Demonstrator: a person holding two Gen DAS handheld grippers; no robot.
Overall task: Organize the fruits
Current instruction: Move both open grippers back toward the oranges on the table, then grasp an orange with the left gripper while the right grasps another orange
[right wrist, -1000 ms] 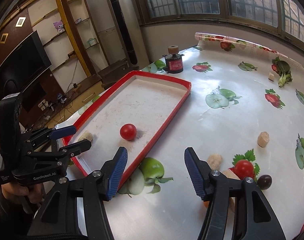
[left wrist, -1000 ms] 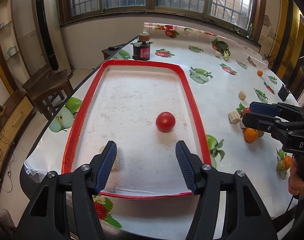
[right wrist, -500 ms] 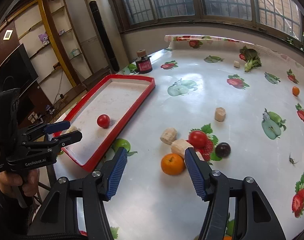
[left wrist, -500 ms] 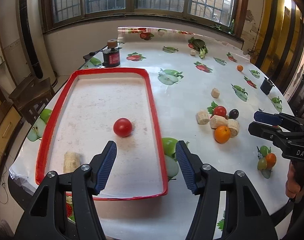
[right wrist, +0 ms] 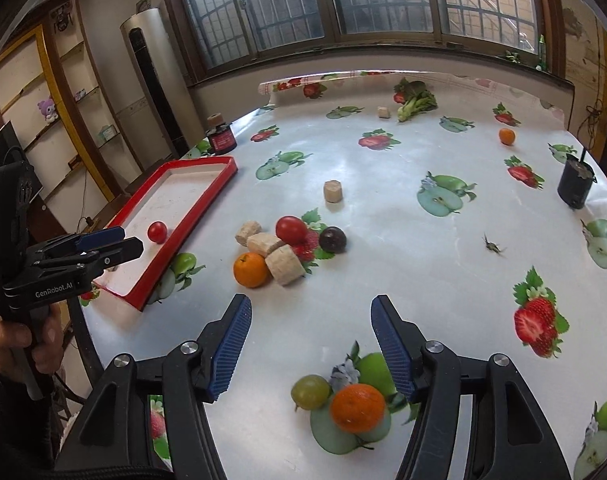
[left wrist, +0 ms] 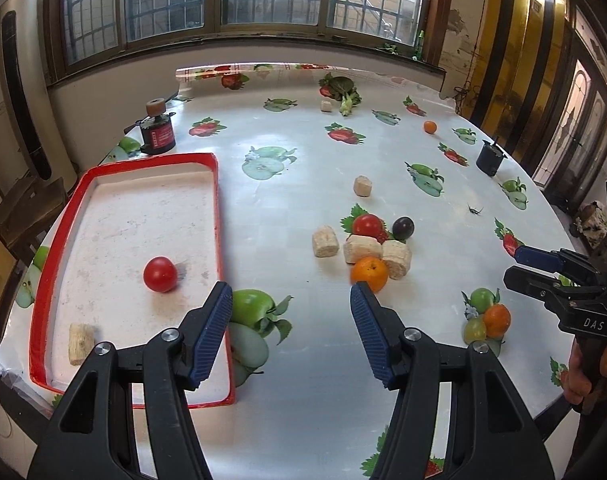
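Note:
My left gripper [left wrist: 291,296] is open and empty, over the table just right of the red-rimmed tray [left wrist: 219,216]. In the tray lie a red tomato [left wrist: 160,274] and a banana piece [left wrist: 81,343]. Ahead sits a cluster: an orange [left wrist: 369,274], a tomato [left wrist: 367,225], a dark plum [left wrist: 403,227] and three banana pieces [left wrist: 325,241]. My right gripper [right wrist: 311,308] is open with its jaws opening, and the pads touch nothing. A small orange [right wrist: 357,407] and a green grape [right wrist: 310,392] lie on the table under its gap.
A black and red canister [left wrist: 157,136] stands behind the tray. A black cup [left wrist: 489,160] is at the far right, a leafy vegetable [left wrist: 345,94] at the back. A lone banana piece [left wrist: 362,187], a far small orange [left wrist: 429,127] and an insect [left wrist: 474,210] lie on the cloth.
Both grippers swung right, away from the tray. The left moved off the tray onto bare cloth. The right now hangs over the small orange and grape, its jaws slightly wider.

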